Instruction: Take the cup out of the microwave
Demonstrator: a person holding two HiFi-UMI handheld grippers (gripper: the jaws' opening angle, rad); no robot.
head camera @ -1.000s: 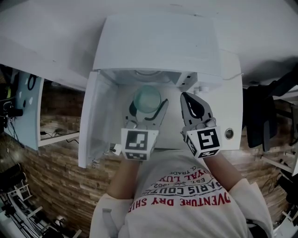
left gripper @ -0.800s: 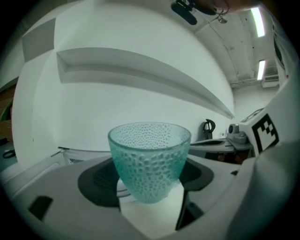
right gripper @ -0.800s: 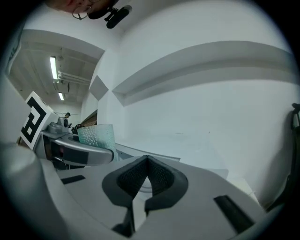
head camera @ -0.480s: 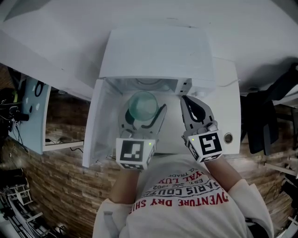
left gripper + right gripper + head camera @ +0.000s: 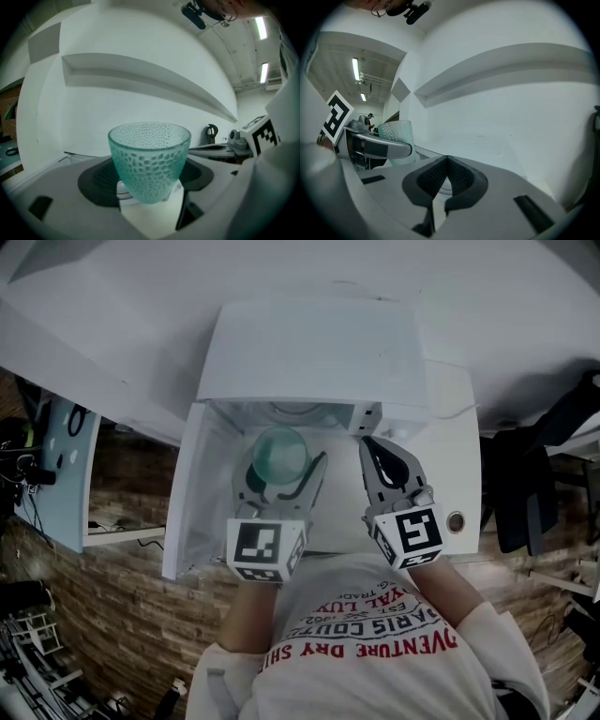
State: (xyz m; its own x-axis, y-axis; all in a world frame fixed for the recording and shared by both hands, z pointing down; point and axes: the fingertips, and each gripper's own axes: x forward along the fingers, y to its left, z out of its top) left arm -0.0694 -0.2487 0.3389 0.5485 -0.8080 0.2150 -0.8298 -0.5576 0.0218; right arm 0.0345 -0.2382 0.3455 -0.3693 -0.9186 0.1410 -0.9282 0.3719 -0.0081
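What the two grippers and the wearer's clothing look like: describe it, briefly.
The left gripper and the right gripper are light grey, with curved fingers lined by black textured pads. Each carries a white cube printed with black square markers. The person wears a white shirt with red lettering.

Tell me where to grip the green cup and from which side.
Pinch the cup at its lower wall, coming in level from the person's side, as the left gripper does: it is upright, handleless, and widens toward the rim, so it likely cannot drop through.
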